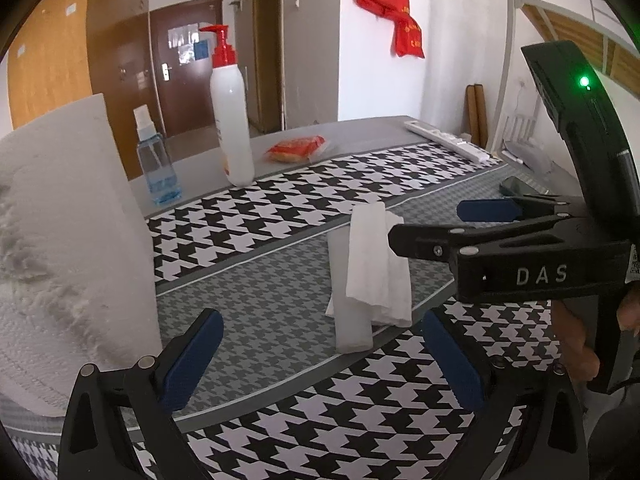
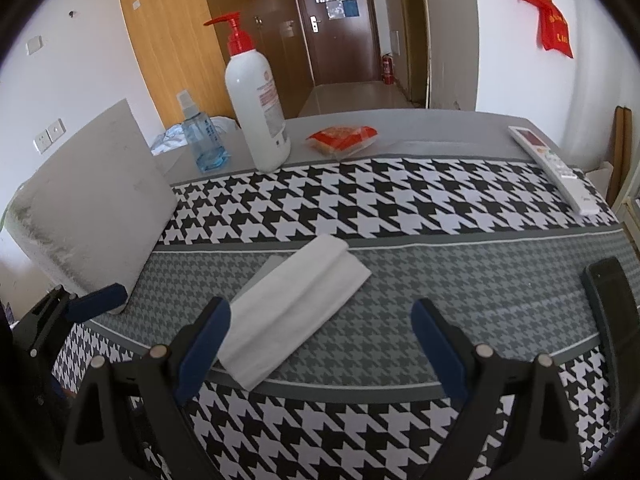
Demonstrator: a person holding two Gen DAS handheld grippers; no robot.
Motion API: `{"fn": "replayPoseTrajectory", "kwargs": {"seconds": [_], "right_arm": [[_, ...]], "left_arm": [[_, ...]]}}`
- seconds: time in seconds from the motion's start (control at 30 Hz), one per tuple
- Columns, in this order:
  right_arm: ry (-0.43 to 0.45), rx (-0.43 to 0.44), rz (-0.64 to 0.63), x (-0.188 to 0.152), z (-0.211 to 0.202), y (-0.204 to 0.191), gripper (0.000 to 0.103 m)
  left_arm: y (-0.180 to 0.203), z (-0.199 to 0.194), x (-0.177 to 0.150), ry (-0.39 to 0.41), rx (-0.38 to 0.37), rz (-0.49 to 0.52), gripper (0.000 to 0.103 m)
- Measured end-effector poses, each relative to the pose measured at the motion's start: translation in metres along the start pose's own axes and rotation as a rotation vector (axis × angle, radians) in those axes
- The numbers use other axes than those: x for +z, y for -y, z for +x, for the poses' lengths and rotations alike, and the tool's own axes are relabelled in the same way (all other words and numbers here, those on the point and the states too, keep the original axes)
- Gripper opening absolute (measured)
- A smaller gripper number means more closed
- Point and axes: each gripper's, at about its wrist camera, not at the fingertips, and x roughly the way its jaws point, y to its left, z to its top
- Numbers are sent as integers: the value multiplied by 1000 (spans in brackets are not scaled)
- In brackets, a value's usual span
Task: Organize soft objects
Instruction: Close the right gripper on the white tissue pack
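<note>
white cloth [image 2: 296, 308] flat on table, just ahead of fingers | left gripper [image 1: 320, 360] spread, empty | right gripper [image 2: 320, 352] spread, empty

The letters "DAS" stand in pale capitals on the black body of the right gripper [image 1: 460, 224], seen from the left wrist view. A small code sticker sits at that body's far right edge, too small to read. The white pump bottle [image 2: 258, 108] carries a label with red and dark print, too blurred to read. The red bags [image 1: 394, 12] on the wall bear yellow characters, illegible.
</note>
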Motion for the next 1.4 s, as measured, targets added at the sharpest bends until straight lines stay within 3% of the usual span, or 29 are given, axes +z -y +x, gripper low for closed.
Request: {"fn": "replayPoseTrajectory", "kwargs": {"seconds": [0.33,0.57,0.83,0.87,1.0,1.07,1.4], "right_arm": [[-6,5,4,-1,1,5,94],[-14,3,5,-3,5,5,94],[-16,2,3,-1,8,5,94],[-16,2,3,-1,9,5,94],[-17,2,1,-1,8,5,94],[-19,2,3,-1,8,6,94],[-66,-19,-10,1,22,-4,94]], "left_arm": [[2,12,-1,-52,0,2,82],[0,18,-2,-80,-1,-11,60],[9,26,-3,-118,-25,23,57],[9,28,-3,-131,-23,21,49],[6,30,-3,-135,-16,7,36],[6,30,-3,-132,-25,6,22],[4,24,-4,-103,-76,1,18]]}}
